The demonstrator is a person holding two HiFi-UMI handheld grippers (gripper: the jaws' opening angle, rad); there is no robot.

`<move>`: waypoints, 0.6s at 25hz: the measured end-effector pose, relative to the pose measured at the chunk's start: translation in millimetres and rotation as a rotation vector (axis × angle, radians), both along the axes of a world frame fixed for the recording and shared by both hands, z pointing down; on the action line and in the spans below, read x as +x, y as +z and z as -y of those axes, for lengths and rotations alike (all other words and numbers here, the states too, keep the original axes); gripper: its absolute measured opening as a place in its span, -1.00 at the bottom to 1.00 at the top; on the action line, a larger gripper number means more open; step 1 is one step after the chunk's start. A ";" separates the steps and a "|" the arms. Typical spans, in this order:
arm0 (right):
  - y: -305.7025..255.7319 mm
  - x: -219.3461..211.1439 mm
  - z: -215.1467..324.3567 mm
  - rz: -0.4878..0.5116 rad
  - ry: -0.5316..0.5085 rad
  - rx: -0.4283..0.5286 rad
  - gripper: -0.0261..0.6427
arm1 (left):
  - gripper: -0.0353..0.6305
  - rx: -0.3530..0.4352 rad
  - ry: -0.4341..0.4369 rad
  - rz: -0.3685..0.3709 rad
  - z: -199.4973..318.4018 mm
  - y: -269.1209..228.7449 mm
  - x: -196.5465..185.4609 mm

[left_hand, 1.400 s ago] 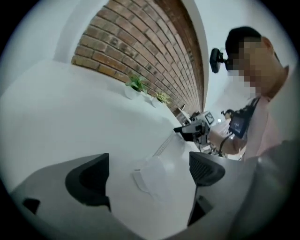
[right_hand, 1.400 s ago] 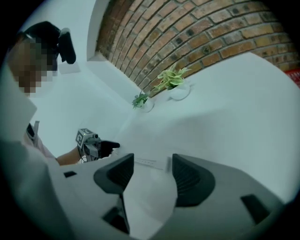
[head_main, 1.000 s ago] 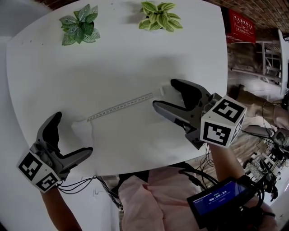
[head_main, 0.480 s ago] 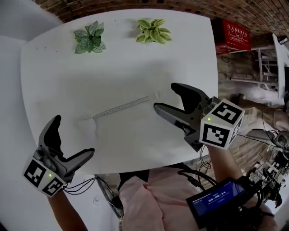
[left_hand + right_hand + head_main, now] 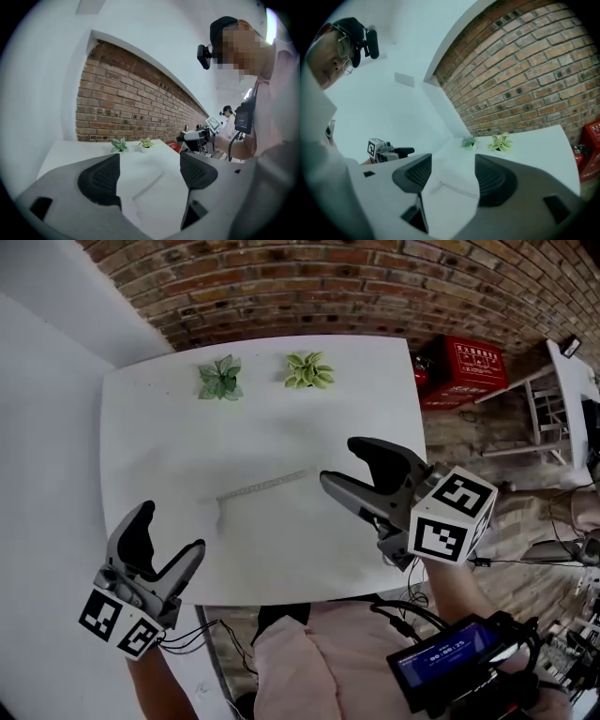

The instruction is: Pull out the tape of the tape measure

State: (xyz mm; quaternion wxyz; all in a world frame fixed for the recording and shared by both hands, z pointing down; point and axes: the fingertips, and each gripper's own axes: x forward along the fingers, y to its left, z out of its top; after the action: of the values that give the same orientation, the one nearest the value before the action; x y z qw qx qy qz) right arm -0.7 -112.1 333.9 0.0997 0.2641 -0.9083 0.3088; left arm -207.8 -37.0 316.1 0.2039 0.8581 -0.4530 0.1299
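Observation:
A pulled-out strip of tape (image 5: 262, 487) lies flat on the white table (image 5: 169, 427), slanting up to the right. Its pale case is too faint to make out against the tabletop. My left gripper (image 5: 172, 532) hovers near the table's front left corner, well clear of the tape. My right gripper (image 5: 341, 462) hangs above the table just right of the tape's right end. Both pairs of jaws have just been closing a little and stand open with nothing between them. The tape (image 5: 150, 183) shows far below between the left jaws, and also as the tape (image 5: 457, 188) between the right ones.
Two small potted plants (image 5: 220, 379) (image 5: 307, 371) stand at the table's far edge, before a brick wall (image 5: 375, 287). A red box (image 5: 473, 367) and a white rack (image 5: 553, 399) sit on the floor to the right. A screen device (image 5: 450, 662) rides on my right forearm.
Both grippers have risen away from the tabletop, and the table now looks smaller and farther. Both pairs of jaws stand slightly narrower. The tape has not moved.

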 end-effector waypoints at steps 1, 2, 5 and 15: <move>-11.5 -0.5 -3.0 0.017 -0.004 0.023 -0.08 | 0.28 0.031 -0.025 -0.005 -3.2 -11.2 1.2; -23.3 -1.1 -6.6 0.034 -0.010 0.047 -0.13 | 0.11 0.063 -0.055 -0.016 -6.5 -23.3 2.2; -60.7 -3.9 -19.9 0.081 -0.029 0.130 -0.35 | -0.22 0.166 -0.162 -0.065 -19.0 -62.6 4.3; -155.8 -9.2 -44.5 0.113 -0.002 0.430 -0.90 | -0.88 0.437 -0.484 0.111 -40.3 -150.3 6.0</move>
State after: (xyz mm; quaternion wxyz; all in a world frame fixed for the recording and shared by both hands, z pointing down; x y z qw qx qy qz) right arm -9.8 -67.5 178.2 -0.0098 0.2605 -0.9576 0.1224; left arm -201.8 3.3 165.8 0.0151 0.7407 -0.6712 0.0241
